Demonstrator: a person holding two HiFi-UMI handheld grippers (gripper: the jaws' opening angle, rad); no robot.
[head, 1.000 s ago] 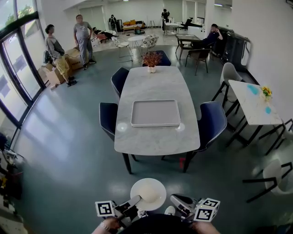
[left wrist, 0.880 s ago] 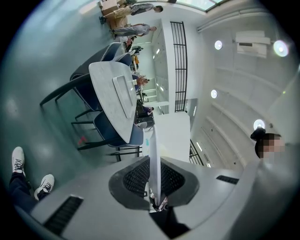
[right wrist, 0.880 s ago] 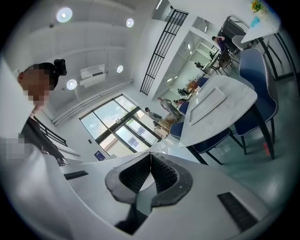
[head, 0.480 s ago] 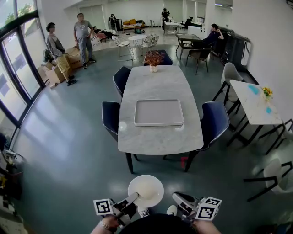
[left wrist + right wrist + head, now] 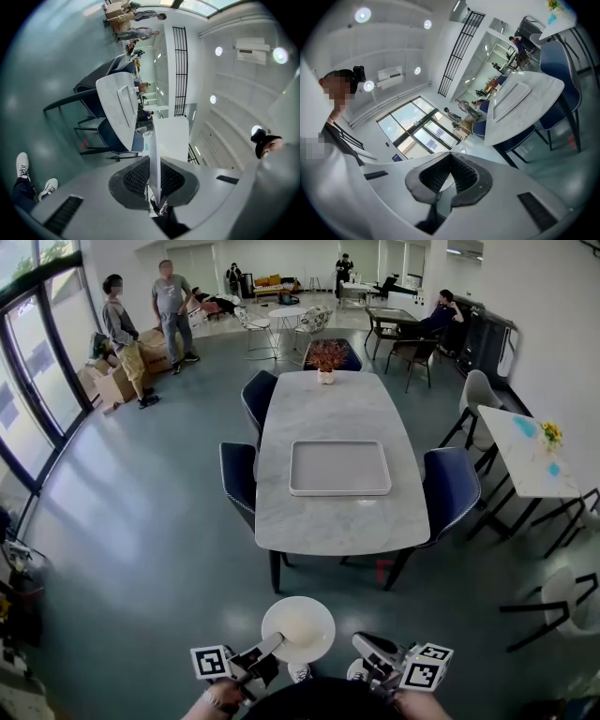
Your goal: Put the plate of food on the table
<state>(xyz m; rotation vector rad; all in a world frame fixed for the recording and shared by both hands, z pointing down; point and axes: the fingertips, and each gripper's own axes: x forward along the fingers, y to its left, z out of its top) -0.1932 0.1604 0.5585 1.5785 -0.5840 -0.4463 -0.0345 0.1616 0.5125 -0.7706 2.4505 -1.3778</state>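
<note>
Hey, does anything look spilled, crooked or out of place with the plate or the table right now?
Nothing spilled or askew. The plate looks level with its pale food mound centred, pinched at the rim by the left gripper alone; the right gripper hangs beside it. The tray lies square on the table.

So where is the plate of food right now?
Bottom centre of the head view: the plate hangs over the floor, rim clamped in the left gripper, short of the table.
</note>
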